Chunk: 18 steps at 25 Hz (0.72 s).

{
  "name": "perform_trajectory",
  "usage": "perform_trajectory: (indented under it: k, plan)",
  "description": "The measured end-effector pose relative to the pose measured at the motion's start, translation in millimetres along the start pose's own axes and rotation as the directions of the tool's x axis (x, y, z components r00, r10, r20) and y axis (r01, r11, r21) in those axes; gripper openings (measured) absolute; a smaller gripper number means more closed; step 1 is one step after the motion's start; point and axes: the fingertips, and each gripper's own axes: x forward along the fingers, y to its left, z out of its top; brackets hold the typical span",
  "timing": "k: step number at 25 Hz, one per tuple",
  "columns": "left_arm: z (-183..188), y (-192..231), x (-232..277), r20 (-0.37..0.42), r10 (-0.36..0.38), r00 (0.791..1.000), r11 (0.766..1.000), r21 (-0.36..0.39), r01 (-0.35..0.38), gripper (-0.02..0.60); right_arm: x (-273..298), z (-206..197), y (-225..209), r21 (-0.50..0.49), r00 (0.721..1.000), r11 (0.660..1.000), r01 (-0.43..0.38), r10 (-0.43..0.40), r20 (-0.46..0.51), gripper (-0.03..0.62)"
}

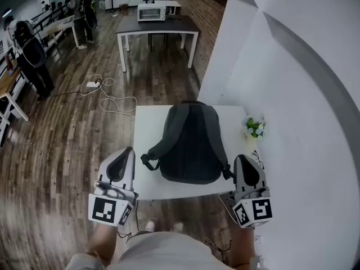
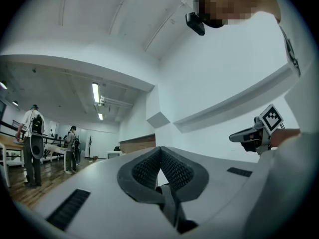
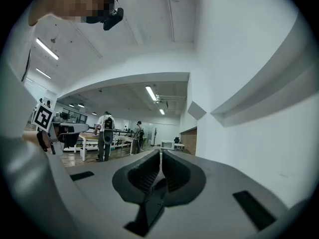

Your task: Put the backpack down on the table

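Note:
A dark grey backpack point(image 1: 191, 142) lies on the small white table point(image 1: 149, 122), straps toward me. My left gripper point(image 1: 129, 151) is at its near left corner and my right gripper point(image 1: 236, 158) at its near right corner. In the left gripper view the left gripper point(image 2: 159, 149) is shut, with a black backpack strap point(image 2: 169, 203) pinched between its pads and trailing back toward the camera. The right gripper view shows the same: the right gripper point(image 3: 160, 152) is shut on a black strap point(image 3: 152, 203). Both grippers point out into the room, roughly level.
A white wall point(image 1: 292, 94) runs along the table's right side. A small potted plant point(image 1: 254, 128) stands at the table's right edge. A cable and power strip point(image 1: 104, 94) lie on the wood floor beyond. Farther off are a table with a microwave point(image 1: 152, 11) and people point(image 1: 31, 49).

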Motion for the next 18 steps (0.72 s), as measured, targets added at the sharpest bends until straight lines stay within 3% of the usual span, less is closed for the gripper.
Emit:
perform_trajectory:
  k: [9,18]
  plan:
    - [4,6,-28,0.004,0.005,1.000,1.000,0.009,-0.005,0.017,-37,6,3,-0.024,0.998,0.997,0.067,-0.067,0.000,0.046]
    - [-7,4,-29,-0.022,-0.025,0.999,1.000,-0.004,0.025,0.017,-40,4,13,-0.044,0.996,0.996,0.082,-0.083,-0.014,0.043]
